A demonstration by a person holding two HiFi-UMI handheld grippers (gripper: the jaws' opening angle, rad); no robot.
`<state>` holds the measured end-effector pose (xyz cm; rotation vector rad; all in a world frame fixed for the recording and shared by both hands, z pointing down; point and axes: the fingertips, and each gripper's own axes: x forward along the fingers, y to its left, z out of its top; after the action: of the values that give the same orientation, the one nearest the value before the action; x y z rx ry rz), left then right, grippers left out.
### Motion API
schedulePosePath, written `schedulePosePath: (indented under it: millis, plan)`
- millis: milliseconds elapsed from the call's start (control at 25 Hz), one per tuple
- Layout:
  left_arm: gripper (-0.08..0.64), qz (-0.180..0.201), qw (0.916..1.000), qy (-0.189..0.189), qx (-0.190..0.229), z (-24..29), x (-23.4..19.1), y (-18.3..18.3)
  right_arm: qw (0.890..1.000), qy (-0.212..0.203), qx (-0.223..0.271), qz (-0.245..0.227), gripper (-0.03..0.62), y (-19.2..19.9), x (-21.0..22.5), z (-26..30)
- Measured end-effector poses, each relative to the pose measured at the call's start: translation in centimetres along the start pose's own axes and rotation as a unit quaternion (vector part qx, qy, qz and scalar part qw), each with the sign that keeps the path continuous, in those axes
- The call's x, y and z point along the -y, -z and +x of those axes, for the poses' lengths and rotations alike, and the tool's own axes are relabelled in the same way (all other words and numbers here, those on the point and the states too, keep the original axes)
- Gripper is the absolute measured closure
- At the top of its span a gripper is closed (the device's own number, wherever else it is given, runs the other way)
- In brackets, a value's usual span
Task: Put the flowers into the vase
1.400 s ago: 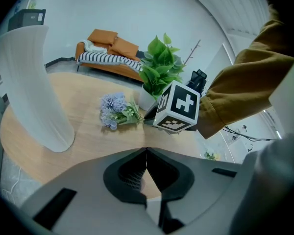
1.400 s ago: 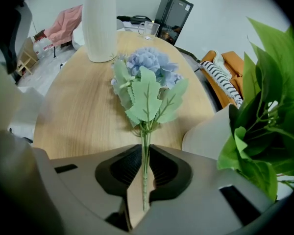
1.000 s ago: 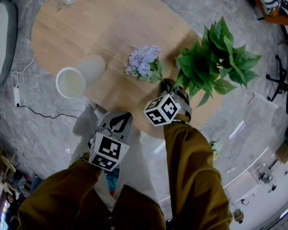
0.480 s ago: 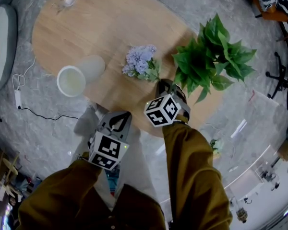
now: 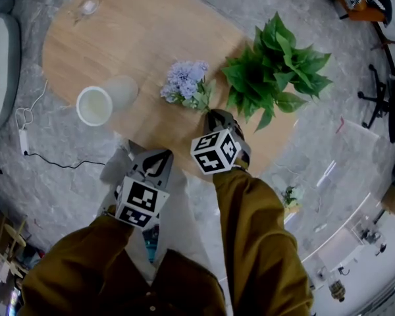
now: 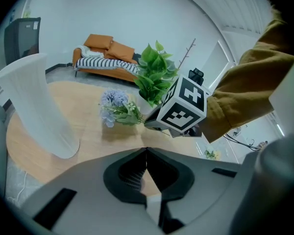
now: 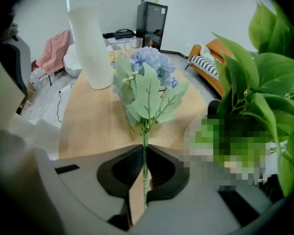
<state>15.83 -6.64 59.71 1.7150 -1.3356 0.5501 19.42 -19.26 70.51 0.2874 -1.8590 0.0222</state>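
Over the near edge of the oval wooden table, the right gripper pointed steeply down with its jaws pinched on the thin green stem of the flowers; those jaws had just been closing, and the right gripper view showed the stem running straight up between them to serrated leaves and pale lilac-blue blooms. The flowers leaned away from the gripper above the tabletop, and a shadow lay on the wood beneath them in the left gripper view. They sat between the white vase and a leafy potted plant, just beside the plant and well apart from the vase. The vase stood upright on the table's left part, its round mouth open upward. The left gripper hung lower in the head view, off the table's near edge, and its own view showed its jaws meeting tip to tip with nothing between them. Mustard-brown sleeves covered both arms behind the marker cubes.
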Motion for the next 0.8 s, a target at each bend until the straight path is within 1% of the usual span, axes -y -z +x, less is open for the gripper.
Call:
schedulePosePath:
  millis: [120, 200, 400, 600, 800]
  plan:
    - [0.552, 0.003, 1.0, 0.0, 0.002, -0.8, 0.5, -0.4, 1.0, -0.011, 0.004, 0.014, 0.571, 0.2, -0.4, -1.4]
    - [0.552, 0.007, 1.0, -0.001, 0.004, -1.6, 0.8, -1.0, 1.0, -0.017, 0.005, 0.014, 0.571, 0.2, -0.7, -2.4]
    - [0.552, 0.016, 0.9998, -0.005, 0.012, -3.6, 1.1, -2.2, 0.999, -0.021, 0.013, 0.027, 0.571, 0.1, -0.7, -4.9]
    - [0.552, 0.023, 0.9995, -0.003, 0.021, -5.2, 1.8, -3.1, 0.999, -0.024, 0.03, 0.037, 0.571, -0.3, -0.7, -7.2]
    - [0.552, 0.033, 0.999, 0.0, 0.031, -7.1, 2.6, -4.1, 0.996, -0.044, 0.056, 0.059, 0.571, -1.2, -1.2, -9.7]
